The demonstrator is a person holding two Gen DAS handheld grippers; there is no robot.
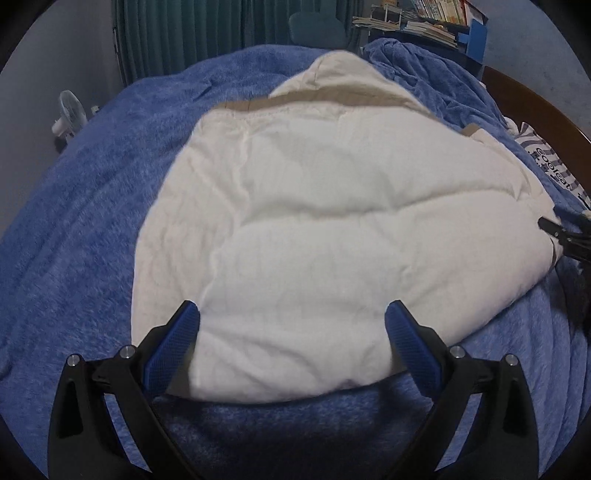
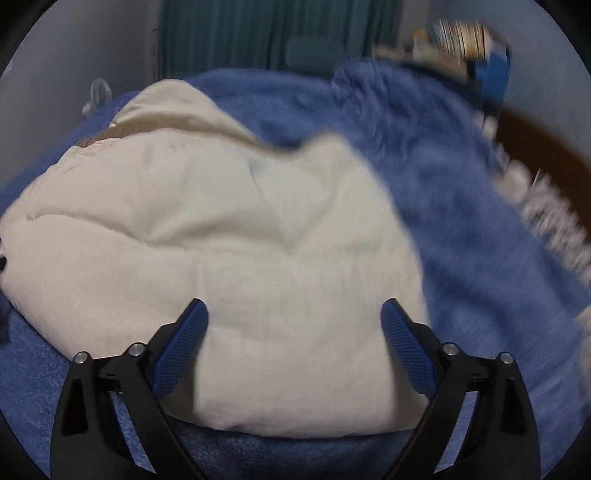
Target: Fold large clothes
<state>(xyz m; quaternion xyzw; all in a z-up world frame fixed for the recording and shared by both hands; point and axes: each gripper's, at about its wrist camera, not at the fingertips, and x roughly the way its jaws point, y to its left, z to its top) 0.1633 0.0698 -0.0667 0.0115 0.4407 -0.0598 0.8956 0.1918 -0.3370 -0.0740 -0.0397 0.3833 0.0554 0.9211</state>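
Jacket (image 1: 314,221), cream and quilted, is lying flat on the blanket (image 1: 74,240), hood end pointing toward the curtain (image 1: 207,29). Tan lining is showing along the jacket's far edge.

Left gripper (image 1: 291,317) is hovering over the jacket's near hem, fingers spread wide, nothing pinched.

Right gripper (image 2: 293,314) is likewise spread wide over the jacket's near edge, gripping nothing; its view is motion-blurred, so contact with the fabric cannot be judged. In the left view its black tip is showing at the jacket's right edge.

Striped cloth (image 1: 546,162) is lying right of the jacket, beside the wooden frame (image 1: 535,96). Fan (image 1: 68,114) is standing left of the jacket, beyond the blanket.
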